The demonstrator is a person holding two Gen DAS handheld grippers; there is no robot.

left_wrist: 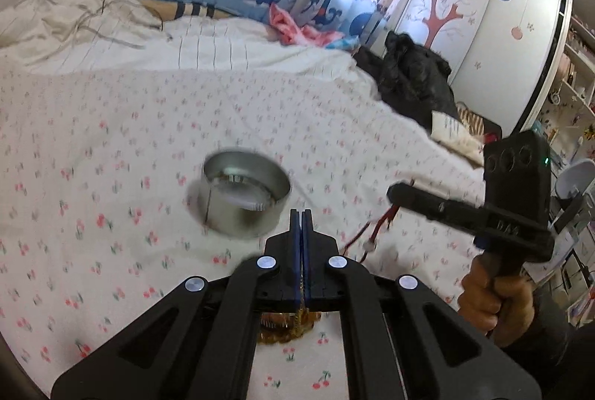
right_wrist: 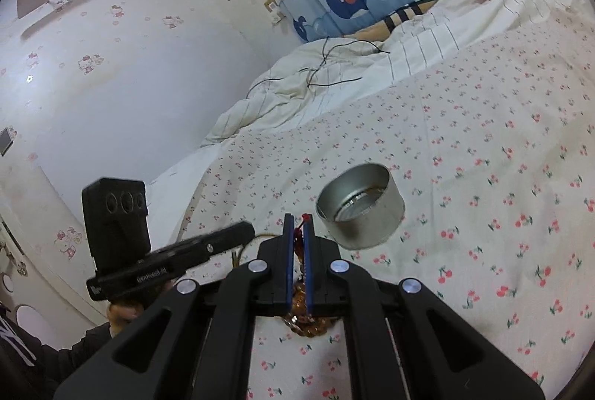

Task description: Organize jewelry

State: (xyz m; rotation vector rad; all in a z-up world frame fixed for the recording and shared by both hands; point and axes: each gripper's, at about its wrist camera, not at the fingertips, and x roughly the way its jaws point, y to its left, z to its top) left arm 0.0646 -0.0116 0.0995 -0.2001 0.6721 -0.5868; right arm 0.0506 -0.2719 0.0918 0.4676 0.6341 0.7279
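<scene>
Both grippers [left_wrist: 301,214] [right_wrist: 297,217] clamped on one beaded bracelet [right_wrist: 306,320], just short of the tin [right_wrist: 360,206]; drop-in pending.

The round tin [left_wrist: 246,196] is motion-blurred, and tongs hide most of the amber bracelet [left_wrist: 286,331].

Left claw [left_wrist: 301,214] pinching amber bracelet [left_wrist: 293,325], round tin [left_wrist: 245,191] on cherry-print bedsheet [left_wrist: 111,139]
</scene>
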